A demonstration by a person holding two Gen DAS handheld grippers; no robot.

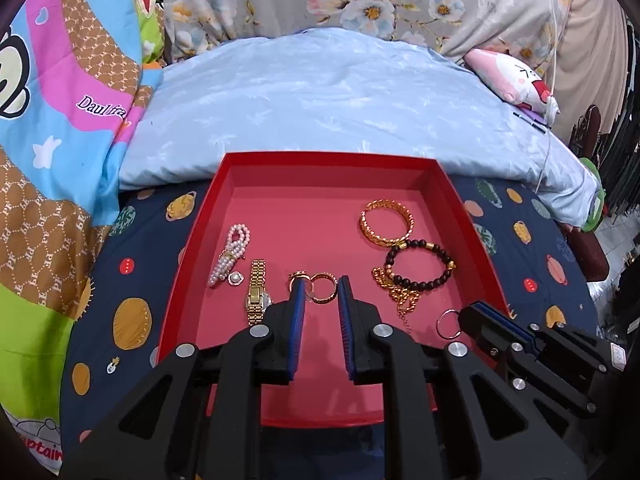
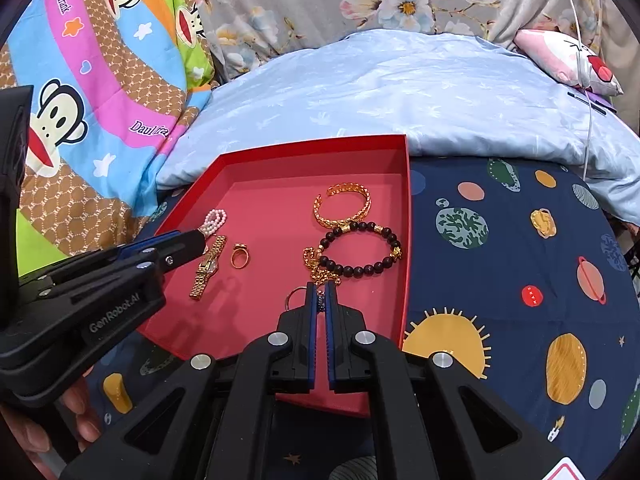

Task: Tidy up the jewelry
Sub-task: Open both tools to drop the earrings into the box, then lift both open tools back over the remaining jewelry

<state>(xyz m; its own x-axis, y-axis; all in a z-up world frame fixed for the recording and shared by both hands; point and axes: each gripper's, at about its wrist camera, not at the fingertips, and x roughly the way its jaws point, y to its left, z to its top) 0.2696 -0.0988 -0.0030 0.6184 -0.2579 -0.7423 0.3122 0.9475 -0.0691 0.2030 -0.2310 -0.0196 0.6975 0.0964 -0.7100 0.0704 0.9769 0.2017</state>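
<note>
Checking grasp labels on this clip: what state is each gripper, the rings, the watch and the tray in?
left gripper: jaws narrowly apart, empty.
right gripper: shut on the silver ring.
silver ring: pinched between the pads.
gold ring: lying loose in the tray.
gold watch: lying flat, strap straight.
red tray: open, no lid.

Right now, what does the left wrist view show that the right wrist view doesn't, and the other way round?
Only the left wrist view: a small pearl charm beside the gold watch, and the right gripper seen from the side with the silver ring at its tip.
Only the right wrist view: a person's fingers under the left gripper, and the yellow sun print on the sheet.
Both: the red tray, the watch, the gold bangle and the dark bead bracelet.
</note>
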